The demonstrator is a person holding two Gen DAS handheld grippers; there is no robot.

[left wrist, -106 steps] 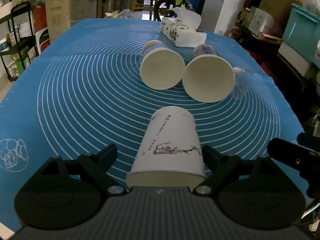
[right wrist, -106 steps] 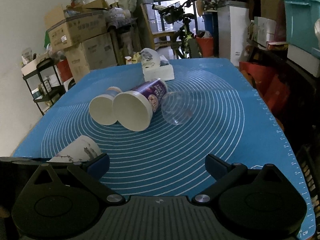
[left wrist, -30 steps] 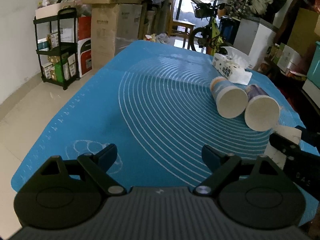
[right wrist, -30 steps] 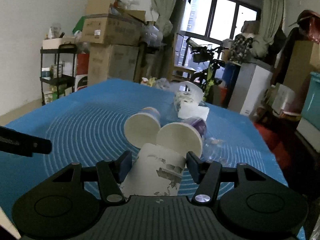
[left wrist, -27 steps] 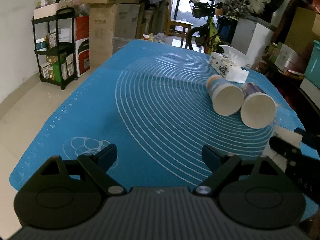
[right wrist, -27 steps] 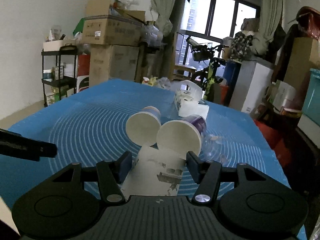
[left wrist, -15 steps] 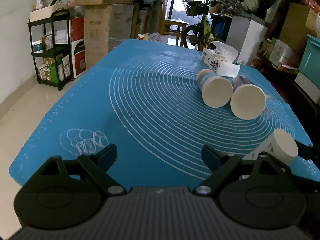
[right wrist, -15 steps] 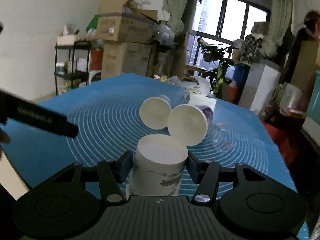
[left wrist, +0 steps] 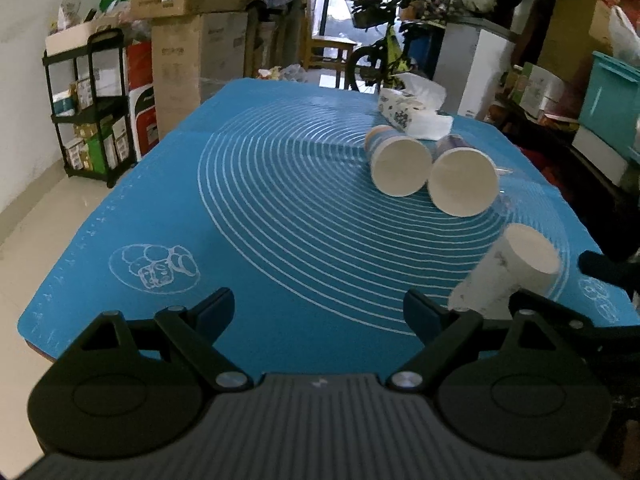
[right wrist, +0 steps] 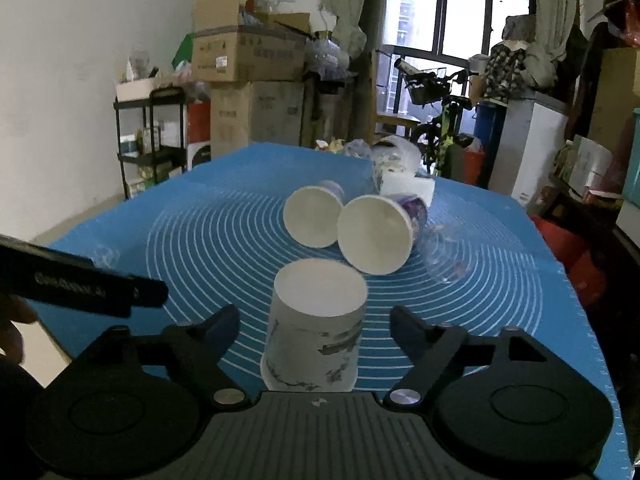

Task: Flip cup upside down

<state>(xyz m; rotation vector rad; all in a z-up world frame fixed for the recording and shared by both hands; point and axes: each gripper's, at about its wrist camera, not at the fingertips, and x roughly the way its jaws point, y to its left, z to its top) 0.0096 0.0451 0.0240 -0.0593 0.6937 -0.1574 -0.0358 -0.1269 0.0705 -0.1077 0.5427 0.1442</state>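
A white paper cup with an ink-painting print (right wrist: 316,332) stands upside down on the blue mat (right wrist: 192,240), its flat base up. My right gripper (right wrist: 316,324) is open, with its fingers on either side of the cup and a gap on each side. The same cup shows at the right in the left wrist view (left wrist: 508,272), looking tilted there. My left gripper (left wrist: 318,312) is open and empty over the mat's near left part. Its finger (right wrist: 80,280) shows at the left of the right wrist view.
Two paper cups lie on their sides, mouths toward me: an orange-and-blue one (left wrist: 396,160) and a purple one (left wrist: 460,180). A clear plastic cup (right wrist: 444,252) lies beside the purple one. A tissue pack (left wrist: 412,112) sits behind them. Boxes, a shelf and a bicycle surround the table.
The right gripper turned the printed cup from lying on its side to base-up on the mat and then opened off it. The left gripper moved away to the left, empty.
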